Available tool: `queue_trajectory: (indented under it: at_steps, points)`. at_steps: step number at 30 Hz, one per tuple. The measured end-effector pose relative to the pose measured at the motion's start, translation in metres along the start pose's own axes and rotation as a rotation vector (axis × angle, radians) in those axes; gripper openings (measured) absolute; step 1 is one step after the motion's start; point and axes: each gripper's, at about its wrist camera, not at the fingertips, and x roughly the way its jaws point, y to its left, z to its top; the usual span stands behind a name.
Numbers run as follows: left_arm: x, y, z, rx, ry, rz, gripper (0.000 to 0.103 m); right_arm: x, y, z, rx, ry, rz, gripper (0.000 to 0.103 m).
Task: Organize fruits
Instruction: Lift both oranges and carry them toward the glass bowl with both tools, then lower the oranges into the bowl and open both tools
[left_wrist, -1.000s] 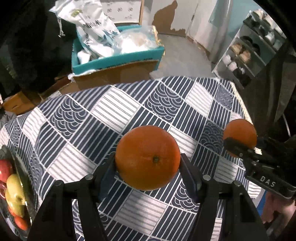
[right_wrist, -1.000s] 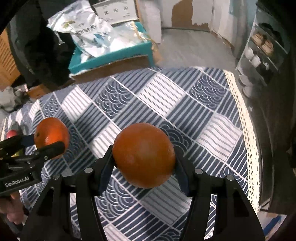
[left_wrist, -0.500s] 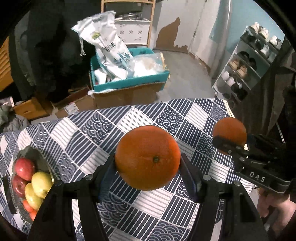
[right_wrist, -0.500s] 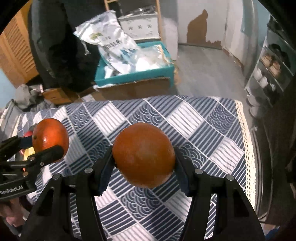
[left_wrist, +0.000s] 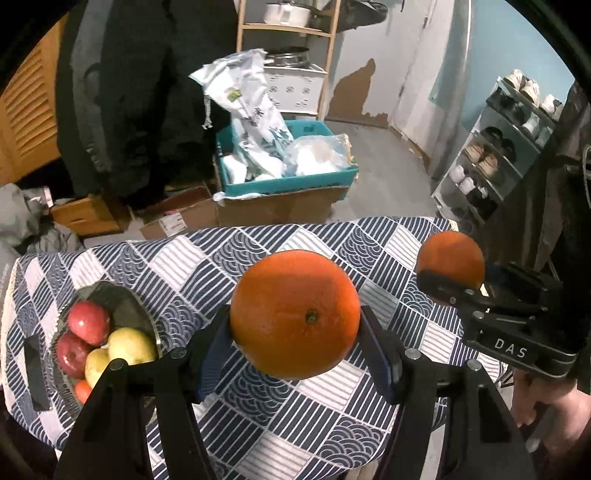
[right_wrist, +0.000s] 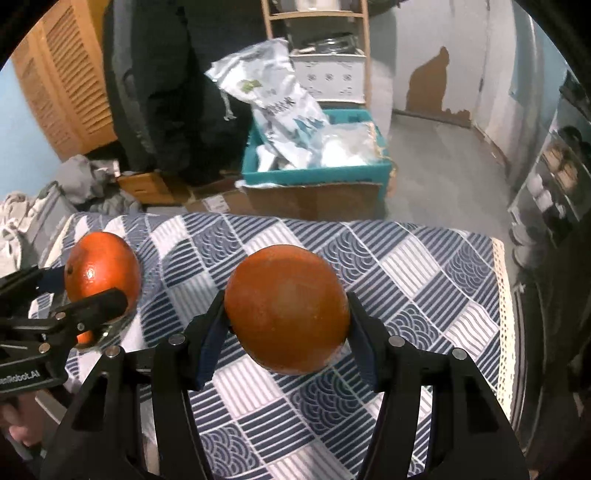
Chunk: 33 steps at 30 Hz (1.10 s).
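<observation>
Two oranges up in the air: left tongs clamped on one orange mid-frame, right tongs gripping the other orange. Firm, round, slick peel, so squeeze across the widest part. Fruit bowl sits lower left on the worktop.

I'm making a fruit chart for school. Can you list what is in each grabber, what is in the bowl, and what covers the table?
left gripper: shut on an orange, stem dimple facing the camera
right gripper: shut on a second orange
both oranges: held up off the table
bowl: near the table's left edge; holds red apples and yellow fruit
tablecloth: blue and white patchwork pattern
</observation>
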Motion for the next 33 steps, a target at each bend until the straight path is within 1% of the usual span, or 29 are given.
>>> queue_trajectory:
  at_steps: [5, 15, 30, 33]
  points:
    - [-0.013, 0.022, -0.008, -0.050, -0.004, -0.001, 0.068, -0.004, 0.021, 0.003, -0.030, -0.007, 0.032, 0.061]
    - [-0.029, 0.063, -0.025, -0.092, -0.024, 0.054, 0.068, -0.005, 0.060, 0.009, -0.080, -0.015, 0.091, 0.061]
    - [-0.032, 0.129, -0.054, -0.207, 0.001, 0.102, 0.068, 0.023, 0.131, 0.012, -0.173, 0.030, 0.180, 0.061]
    - [-0.032, 0.142, -0.059, -0.226, 0.009, 0.122, 0.068, 0.031, 0.146, 0.013, -0.188, 0.045, 0.198, 0.061]
